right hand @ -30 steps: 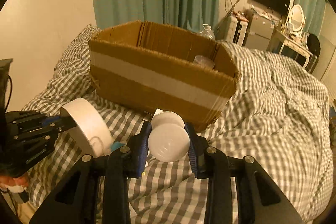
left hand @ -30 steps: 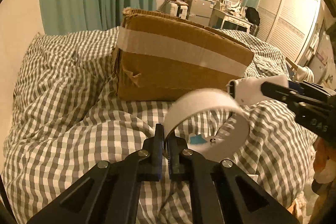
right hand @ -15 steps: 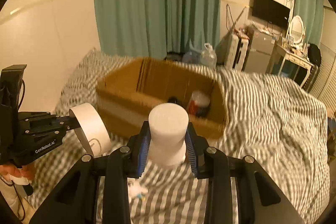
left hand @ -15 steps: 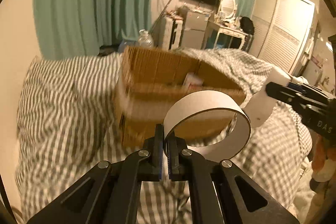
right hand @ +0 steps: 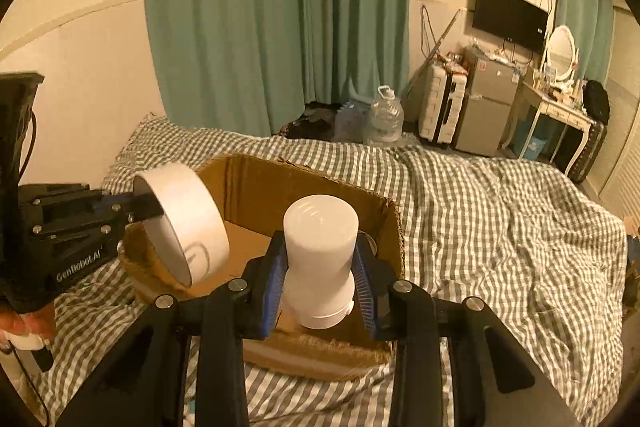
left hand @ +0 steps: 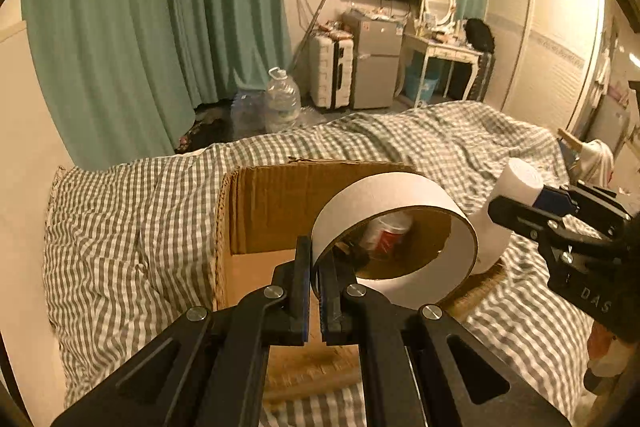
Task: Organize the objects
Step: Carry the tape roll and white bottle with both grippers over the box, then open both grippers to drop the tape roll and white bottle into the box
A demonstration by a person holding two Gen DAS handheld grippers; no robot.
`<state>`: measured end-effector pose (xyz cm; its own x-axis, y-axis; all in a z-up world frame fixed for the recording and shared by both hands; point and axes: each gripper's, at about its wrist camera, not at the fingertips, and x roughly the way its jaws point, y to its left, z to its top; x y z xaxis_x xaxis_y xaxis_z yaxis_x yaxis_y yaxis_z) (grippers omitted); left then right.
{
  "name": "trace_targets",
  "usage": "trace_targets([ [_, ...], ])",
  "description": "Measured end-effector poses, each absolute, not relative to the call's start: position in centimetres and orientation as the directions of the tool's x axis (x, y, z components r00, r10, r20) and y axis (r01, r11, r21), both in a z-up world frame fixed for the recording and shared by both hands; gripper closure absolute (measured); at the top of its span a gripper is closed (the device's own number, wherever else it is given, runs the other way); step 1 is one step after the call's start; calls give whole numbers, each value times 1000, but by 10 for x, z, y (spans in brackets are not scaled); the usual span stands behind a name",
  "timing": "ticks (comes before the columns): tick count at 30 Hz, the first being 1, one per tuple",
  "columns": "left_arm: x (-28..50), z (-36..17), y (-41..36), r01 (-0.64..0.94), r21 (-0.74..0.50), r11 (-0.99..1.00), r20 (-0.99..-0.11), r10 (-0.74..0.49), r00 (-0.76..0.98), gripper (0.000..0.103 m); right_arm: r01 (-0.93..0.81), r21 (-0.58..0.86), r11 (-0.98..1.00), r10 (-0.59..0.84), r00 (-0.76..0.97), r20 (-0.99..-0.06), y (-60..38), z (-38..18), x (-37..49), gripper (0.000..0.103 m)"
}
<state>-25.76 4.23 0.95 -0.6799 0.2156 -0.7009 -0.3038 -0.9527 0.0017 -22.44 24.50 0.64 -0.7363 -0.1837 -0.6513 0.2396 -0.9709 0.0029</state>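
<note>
I see the left claw (left hand: 316,283) clamped on the tape roll (left hand: 394,235) wall, the right claw (right hand: 320,279) gripping the white bottle (right hand: 320,259), both over the open cardboard box (right hand: 256,195) on the checked bed (right hand: 500,219). A red-labelled cup (left hand: 384,233) is inside.

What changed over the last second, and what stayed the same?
Both hand-held grippers rose from the bedspread to above the open cardboard box. The left stays shut on the tape roll, the right on the white bottle. Nothing was released.
</note>
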Motion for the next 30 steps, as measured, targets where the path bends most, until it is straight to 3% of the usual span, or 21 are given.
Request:
trace_targets([
  [13,-318,-46,54,-302,133,-944,-772,92,-629,100,234,26,-972,-172,-628,-759,246,-64,-294,72],
  [22,-323,-52,44,-286,112,-952,-786,91,-611,96,208,38,-977,-161,-617,-770,241,-78,-302,71],
  [24,-322,-51,40,-283,98,-954,-789,99,-606,93,197,45,-979,-162,-634,-756,242,-73,-298,66],
  [26,-318,-49,38,-281,88,-956,-791,105,-602,88,182,64,-981,-168,-645,-745,243,-67,-293,38],
  [30,-304,-42,34,-276,86,-957,-788,104,-606,79,169,47,-984,-151,-677,-720,245,-49,-277,37],
])
